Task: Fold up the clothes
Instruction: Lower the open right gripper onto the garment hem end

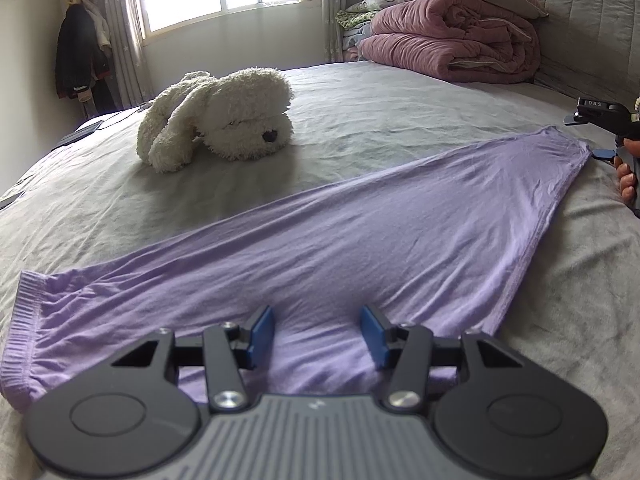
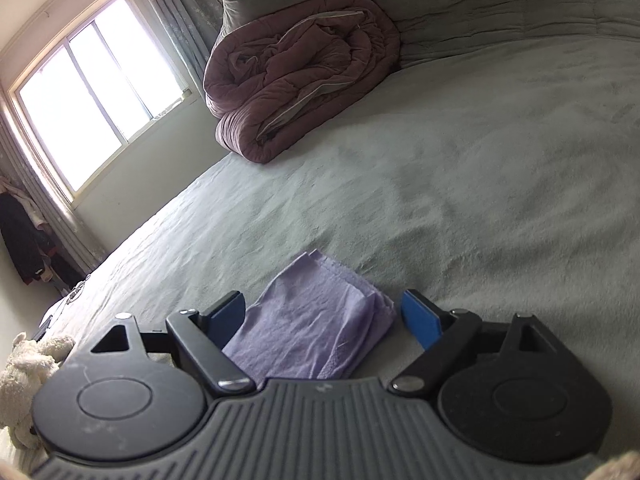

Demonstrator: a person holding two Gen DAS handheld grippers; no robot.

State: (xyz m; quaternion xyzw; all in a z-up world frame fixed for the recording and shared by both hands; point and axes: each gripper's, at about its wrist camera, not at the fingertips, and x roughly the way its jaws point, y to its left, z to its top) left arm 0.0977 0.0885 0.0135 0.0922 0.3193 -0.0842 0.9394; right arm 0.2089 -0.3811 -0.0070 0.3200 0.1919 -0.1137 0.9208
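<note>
A lilac garment (image 1: 320,232) lies flat across the grey bed sheet (image 1: 360,112), running from its ribbed hem at the lower left to a corner at the far right. My left gripper (image 1: 317,314) hovers over the garment's near edge, its blue pads (image 1: 262,332) apart, with flat cloth beneath them. At the right edge of that view a hand holds my right gripper (image 1: 588,132) at the garment's far corner. In the right wrist view the right gripper (image 2: 324,300) stands wide, and the layered lilac corner (image 2: 312,328) lies between its pads, unpinched.
A white plush toy (image 1: 216,120) lies on the bed beyond the garment. A rolled mauve quilt (image 1: 452,44) and a pillow sit at the padded headboard (image 1: 592,20). Dark coats (image 1: 80,56) hang in the corner by the window. Small dark items lie at the bed's left edge (image 1: 80,132).
</note>
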